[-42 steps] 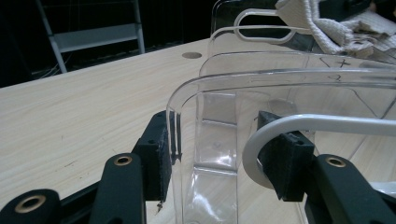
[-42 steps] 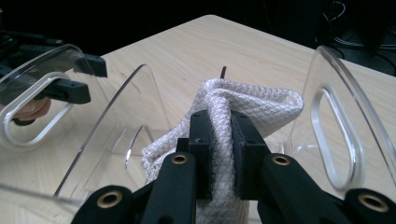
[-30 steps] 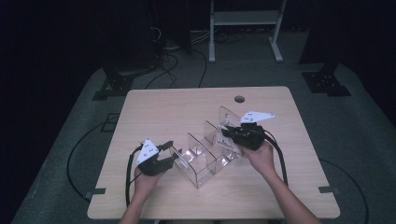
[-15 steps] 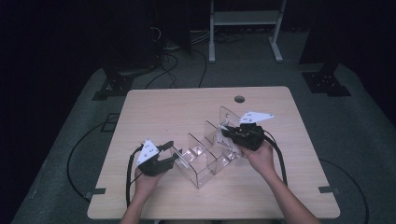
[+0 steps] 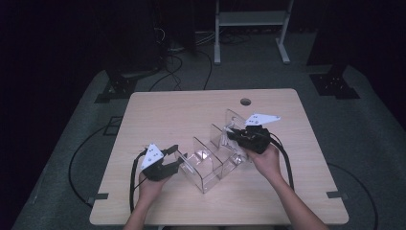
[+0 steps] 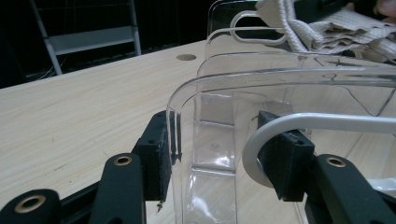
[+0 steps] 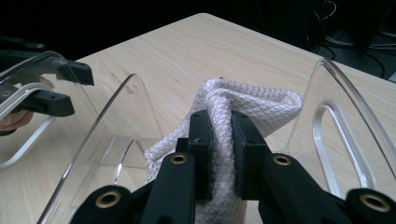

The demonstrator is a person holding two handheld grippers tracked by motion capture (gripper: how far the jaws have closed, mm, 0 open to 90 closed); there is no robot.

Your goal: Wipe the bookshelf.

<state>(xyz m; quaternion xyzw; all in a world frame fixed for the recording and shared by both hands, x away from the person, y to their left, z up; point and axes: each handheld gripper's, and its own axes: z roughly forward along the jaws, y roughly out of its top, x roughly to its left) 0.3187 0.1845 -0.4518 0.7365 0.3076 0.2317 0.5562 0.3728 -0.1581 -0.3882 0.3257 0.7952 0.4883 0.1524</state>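
The right tool [image 7: 219, 140] is clamped on a white woven cloth [image 7: 252, 105] and holds it over the far compartment of the clear divided organizer [image 5: 210, 163] on the desk [image 5: 191, 112]. The left tool [image 6: 219, 154] straddles the organizer's near end wall, its pads not visibly pressing it, so whether it grips is unclear. The cloth looks partway in; lowering and release appear left
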